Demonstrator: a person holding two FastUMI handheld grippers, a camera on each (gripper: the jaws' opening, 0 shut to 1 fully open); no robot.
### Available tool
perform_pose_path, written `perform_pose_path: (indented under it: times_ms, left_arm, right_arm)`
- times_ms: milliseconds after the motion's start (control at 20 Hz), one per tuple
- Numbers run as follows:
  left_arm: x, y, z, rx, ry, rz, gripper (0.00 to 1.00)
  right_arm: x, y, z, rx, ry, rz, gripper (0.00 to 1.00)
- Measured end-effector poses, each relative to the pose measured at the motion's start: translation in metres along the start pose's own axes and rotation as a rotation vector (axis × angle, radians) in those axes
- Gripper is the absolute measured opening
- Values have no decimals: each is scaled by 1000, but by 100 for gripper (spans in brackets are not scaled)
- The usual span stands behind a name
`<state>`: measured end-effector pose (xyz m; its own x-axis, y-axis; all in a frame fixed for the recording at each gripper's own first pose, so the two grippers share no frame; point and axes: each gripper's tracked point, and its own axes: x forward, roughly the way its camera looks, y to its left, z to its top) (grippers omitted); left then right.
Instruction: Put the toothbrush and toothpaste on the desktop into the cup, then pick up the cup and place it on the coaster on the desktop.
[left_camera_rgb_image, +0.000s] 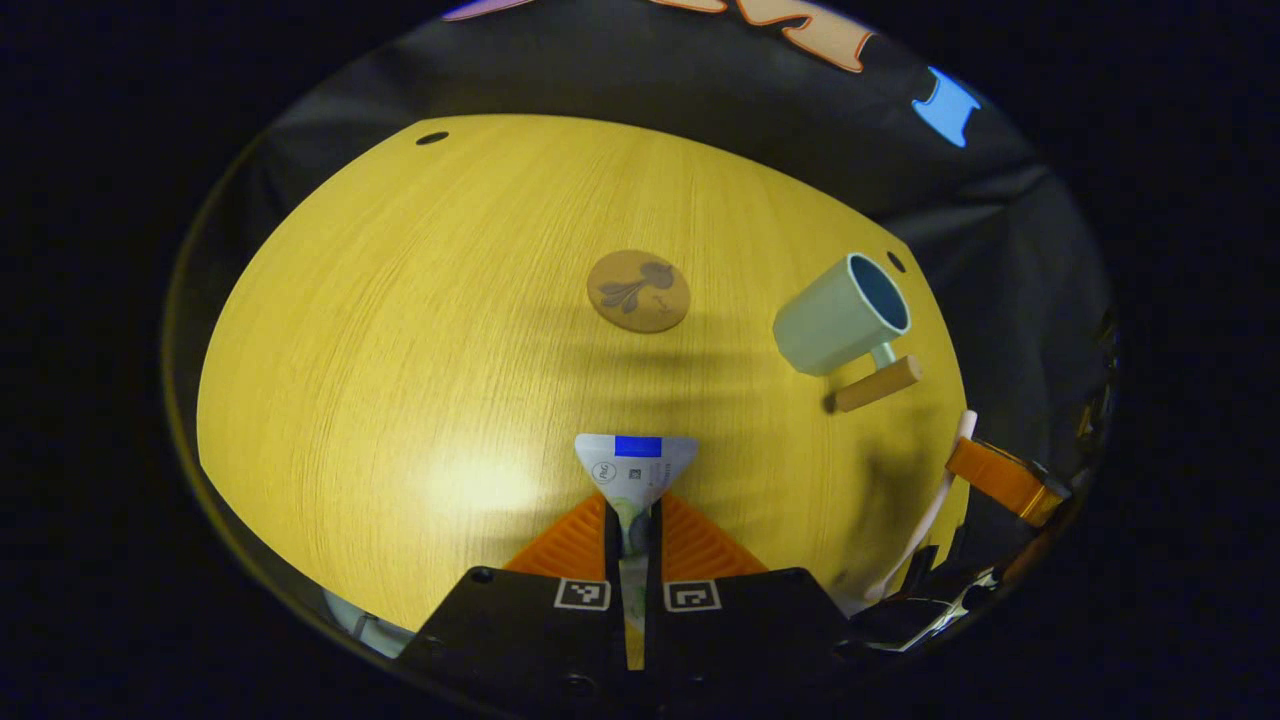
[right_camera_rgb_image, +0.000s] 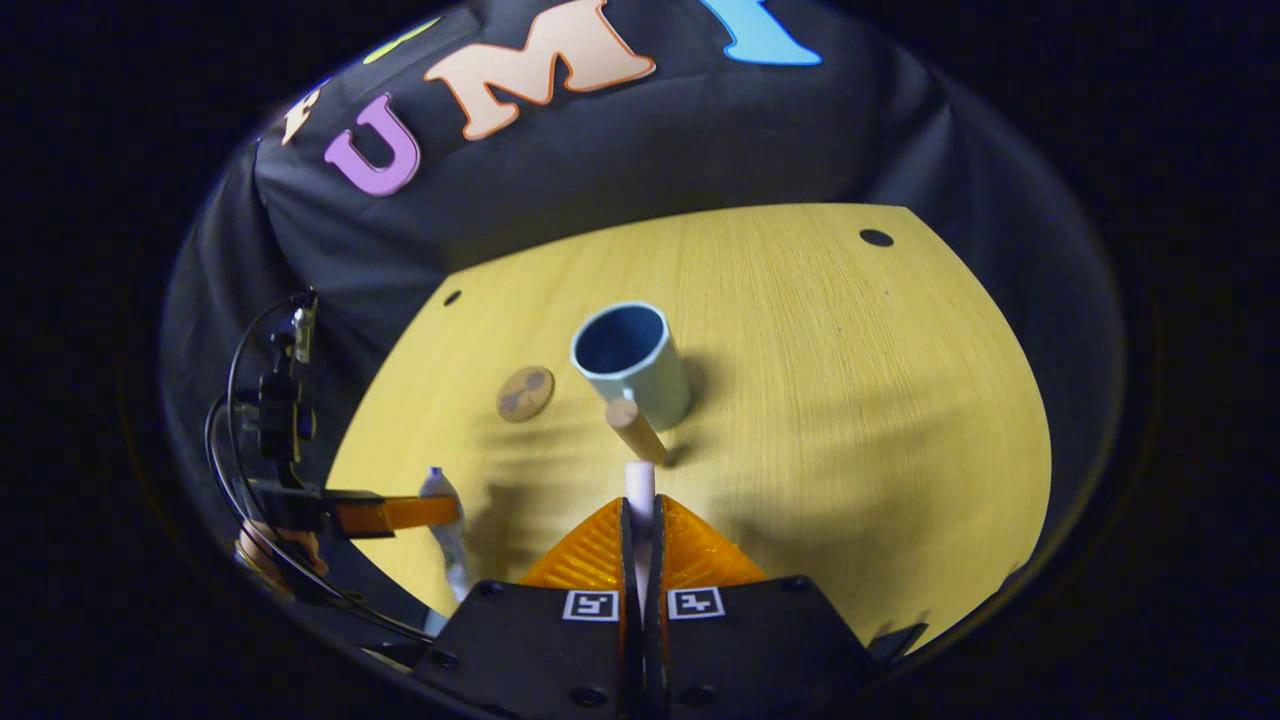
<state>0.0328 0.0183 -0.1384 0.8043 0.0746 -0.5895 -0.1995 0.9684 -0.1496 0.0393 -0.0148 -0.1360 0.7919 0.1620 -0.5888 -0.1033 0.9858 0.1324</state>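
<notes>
My left gripper (left_camera_rgb_image: 633, 512) is shut on a white toothpaste tube (left_camera_rgb_image: 637, 465), whose flat crimped end sticks out ahead above the desk. My right gripper (right_camera_rgb_image: 640, 515) is shut on a white toothbrush (right_camera_rgb_image: 639, 485), its end pointing toward the cup. The pale blue cup (right_camera_rgb_image: 630, 362) stands upright and empty, its wooden handle (right_camera_rgb_image: 636, 430) facing my right gripper. In the left gripper view the cup (left_camera_rgb_image: 838, 318) is at the right, and the toothbrush (left_camera_rgb_image: 935, 505) and right gripper (left_camera_rgb_image: 1000, 478) are beyond it. A round brown coaster (left_camera_rgb_image: 638, 291) lies left of the cup.
The yellow wooden desktop (left_camera_rgb_image: 400, 330) has small dark holes near its far corners (right_camera_rgb_image: 876, 237). In the right gripper view the left gripper (right_camera_rgb_image: 400, 512) with the tube (right_camera_rgb_image: 446, 535) is at the desk's left edge, with cables (right_camera_rgb_image: 240, 400) behind it. Black cloth walls surround the desk.
</notes>
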Motion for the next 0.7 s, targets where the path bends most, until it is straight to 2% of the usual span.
perform_pose_path:
  times_ms: [250, 400, 450, 500, 700]
  left_arm:
    - [-24, -22, 38, 76, -139, -113, 5]
    - [-31, -37, 61, 123, -213, -189, 5]
    - [-31, -39, 70, 150, -242, -205, 5]
    - [-31, -41, 82, 177, -284, -217, 5]
    - [-34, -55, 126, 245, -446, -284, 5]
  right_arm:
    - [-19, 31, 44, -17, -183, 51, 4]
    - [-26, 54, 81, 31, -318, 101, 4]
    - [-29, 63, 94, 54, -370, 130, 0]
    - [-31, 68, 108, 77, -423, 141, 4]
    - [-35, 65, 160, 127, -616, 128, 3]
